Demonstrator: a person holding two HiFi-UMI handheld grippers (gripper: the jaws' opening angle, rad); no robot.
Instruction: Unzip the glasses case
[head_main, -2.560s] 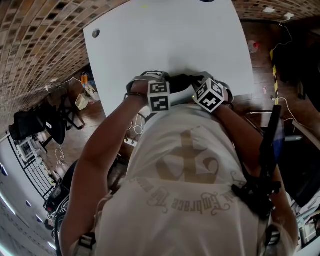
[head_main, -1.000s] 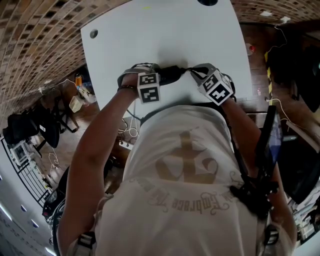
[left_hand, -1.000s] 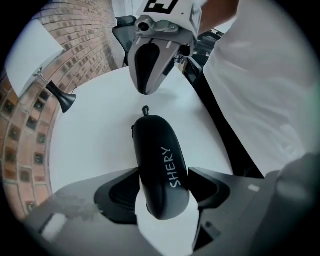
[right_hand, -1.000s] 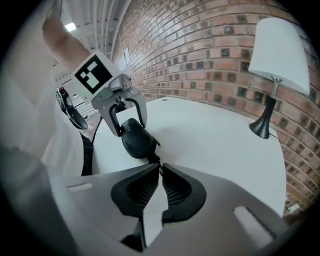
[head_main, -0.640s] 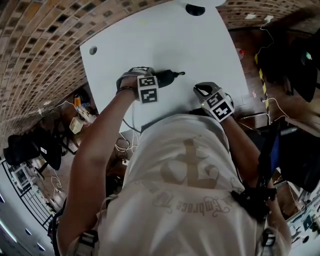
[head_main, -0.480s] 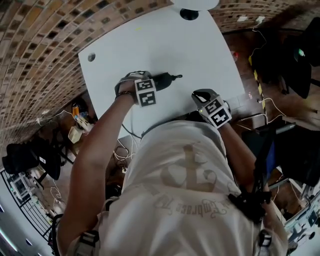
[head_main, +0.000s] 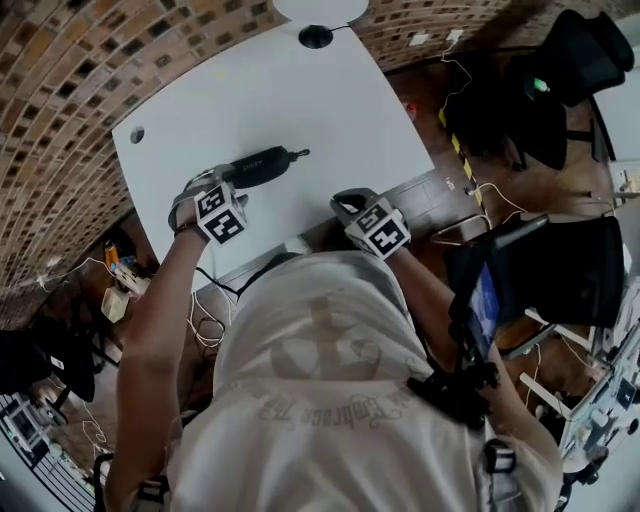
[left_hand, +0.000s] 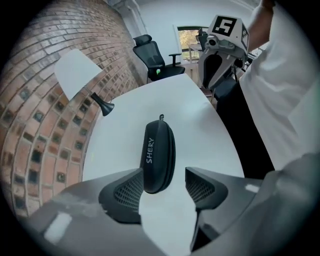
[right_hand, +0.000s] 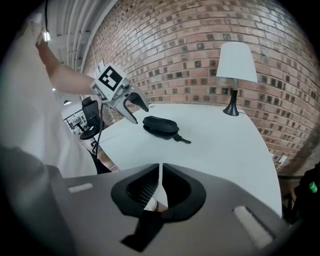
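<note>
The black glasses case (head_main: 258, 165) lies flat on the white table (head_main: 330, 110), its zip pull sticking out at its right end. My left gripper (head_main: 205, 188) hovers at the case's left end. In the left gripper view the case (left_hand: 159, 152) runs away from the gripper (left_hand: 165, 175), its near end showing between the closing jaws, close to the left pad (left_hand: 131, 190); neither pad presses on it. My right gripper (head_main: 347, 203) is near the table's front edge, apart from the case. Its jaws are shut with nothing in them (right_hand: 160, 186); the case (right_hand: 161, 126) lies well beyond.
A lamp (right_hand: 235, 75) with a white shade stands at the table's far edge, its base (head_main: 315, 37) behind the case. There is a hole in the table's left corner (head_main: 136, 134). Office chairs (head_main: 575, 55) and cables lie to the right; a brick wall (head_main: 60, 90) runs along the left.
Both grippers have come away from the case, which stays on the table. The right one has drawn back to the front edge; the left has lifted off to the case's left end.
</note>
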